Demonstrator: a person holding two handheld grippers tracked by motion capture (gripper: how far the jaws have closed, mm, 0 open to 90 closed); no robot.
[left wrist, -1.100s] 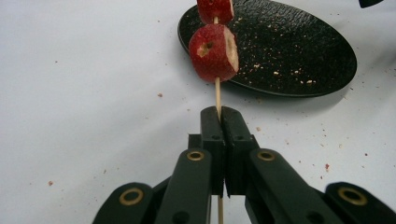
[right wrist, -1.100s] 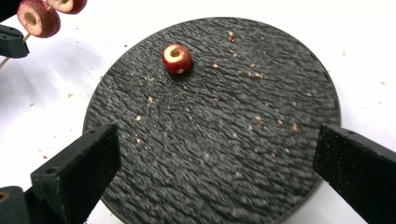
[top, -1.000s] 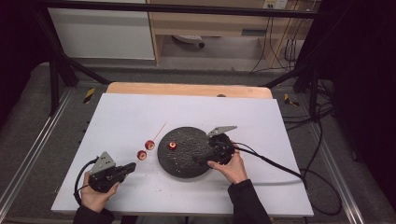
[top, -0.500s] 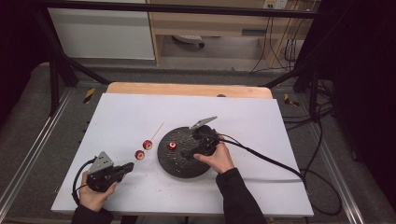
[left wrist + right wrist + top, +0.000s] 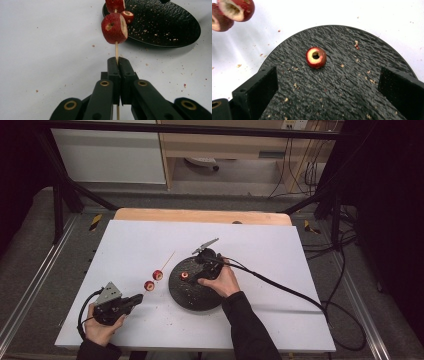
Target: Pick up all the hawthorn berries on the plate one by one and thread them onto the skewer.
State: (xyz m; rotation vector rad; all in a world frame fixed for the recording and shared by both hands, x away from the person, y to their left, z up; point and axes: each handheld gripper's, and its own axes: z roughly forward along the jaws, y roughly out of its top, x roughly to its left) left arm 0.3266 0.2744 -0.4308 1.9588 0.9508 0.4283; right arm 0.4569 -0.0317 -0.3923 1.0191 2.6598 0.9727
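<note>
thin wooden skewer (image 5: 116, 51) clamped in left gripper (image 5: 117, 62), long axis pointing away up-right; two red fruit pieces (image 5: 153, 280) threaded on; right gripper (image 5: 327, 85) wide open over black round plate (image 5: 352, 100); its view shows cored red fruit (image 5: 316, 57).

1. Thin wooden skewer (image 5: 116, 51): in the left gripper view its near end runs off the bottom edge, and a stretch is hidden between the pressed-together jaws of the black left gripper (image 5: 117, 62).
2. Farthest red cored fruit piece on the skewer (image 5: 115, 5): cut off by the top edge of that view.
3. Round black textured plate (image 5: 342, 100): near part cut off by the bottom edge of the right gripper view; in the high view the person's right hand (image 5: 220, 281) covers part of it.
4. Two red fruit pieces (image 5: 229, 11) at far left of the right gripper view: cropped by the edges.
</note>
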